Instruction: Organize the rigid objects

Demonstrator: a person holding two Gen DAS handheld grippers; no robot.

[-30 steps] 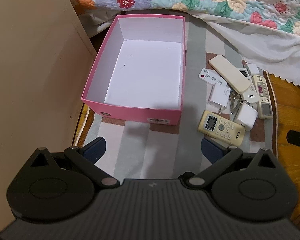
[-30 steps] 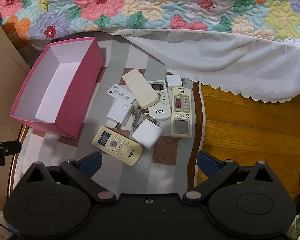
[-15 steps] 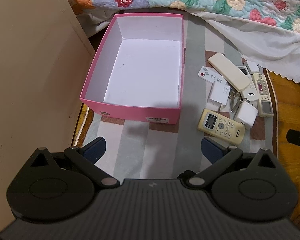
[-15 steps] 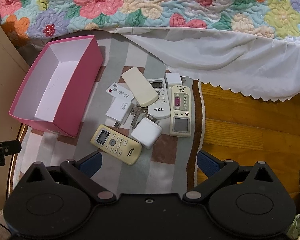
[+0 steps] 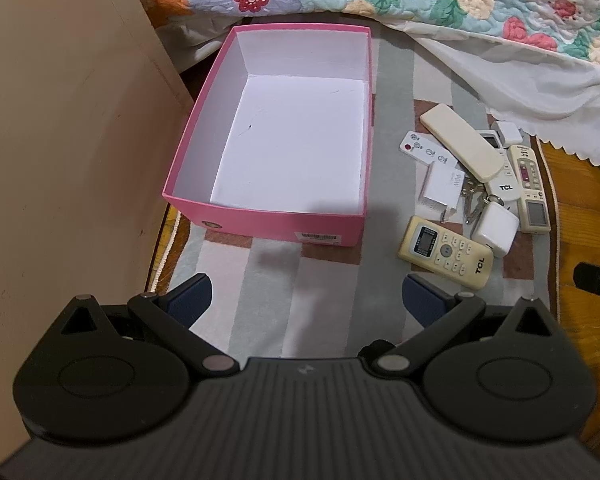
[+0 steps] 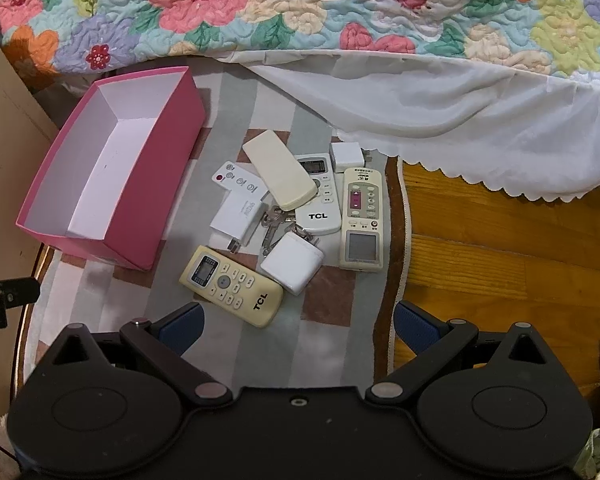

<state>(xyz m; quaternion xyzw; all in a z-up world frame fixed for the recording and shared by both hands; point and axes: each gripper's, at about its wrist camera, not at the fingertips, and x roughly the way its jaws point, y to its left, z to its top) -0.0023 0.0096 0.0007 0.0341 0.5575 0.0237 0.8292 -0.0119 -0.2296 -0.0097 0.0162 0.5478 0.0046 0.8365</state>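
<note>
An empty pink box (image 5: 260, 220) (image 6: 140, 208) with a white inside sits on a striped rug. To its right lies a heap of remotes and chargers: a yellow TCL remote (image 5: 446, 251) (image 6: 231, 286), a white charger cube (image 5: 495, 229) (image 6: 292, 263), keys (image 6: 274, 224), a cream remote (image 6: 279, 175), a white TCL remote (image 6: 320, 204), a tall beige remote (image 6: 361, 220), a flat white adapter (image 6: 238, 216) and a thin card remote (image 6: 236, 180). My left gripper (image 5: 306, 298) hovers open before the box. My right gripper (image 6: 296, 324) hovers open just short of the yellow remote.
A bed with a floral quilt (image 6: 300, 8) and a white skirt (image 6: 460, 120) borders the far side. A beige cabinet panel (image 5: 60, 160) stands left of the box. Wooden floor (image 6: 500, 260) lies right of the rug's edge.
Both grippers have drifted slightly back and up, so the box and the heap sit a little farther off. Nothing on the rug has moved.
</note>
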